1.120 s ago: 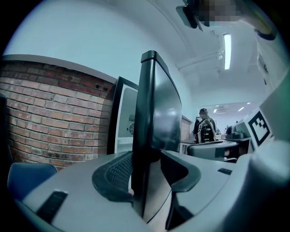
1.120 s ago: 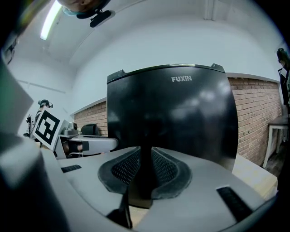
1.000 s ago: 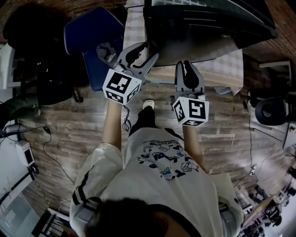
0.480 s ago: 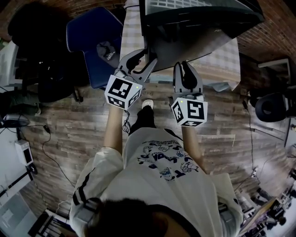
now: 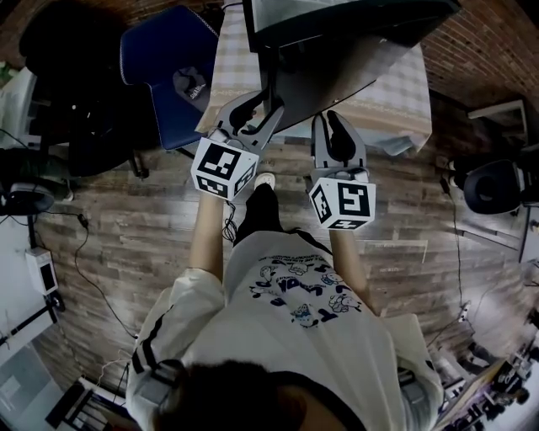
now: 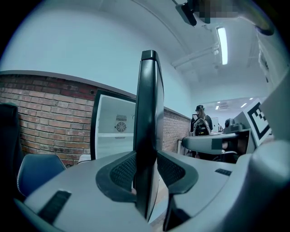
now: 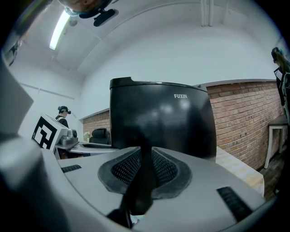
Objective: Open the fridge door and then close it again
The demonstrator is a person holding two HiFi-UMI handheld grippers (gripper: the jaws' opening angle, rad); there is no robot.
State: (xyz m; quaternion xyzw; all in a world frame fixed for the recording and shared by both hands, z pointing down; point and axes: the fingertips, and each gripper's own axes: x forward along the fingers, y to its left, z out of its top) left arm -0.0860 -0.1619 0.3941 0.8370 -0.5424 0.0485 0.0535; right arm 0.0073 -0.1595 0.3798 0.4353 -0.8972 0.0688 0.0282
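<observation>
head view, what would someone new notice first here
The black fridge on the checked tablecloth at the top of the head view stands out, its door standing open. The left gripper has just been closing its jaws on that door's edge, while the right gripper, shut and empty, points at the fridge beside it.

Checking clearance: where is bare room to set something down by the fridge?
Free: the checked tablecloth right of the black fridge door; the wood-plank floor right of the person. Crowded: around the blue padded chair, upper left.
</observation>
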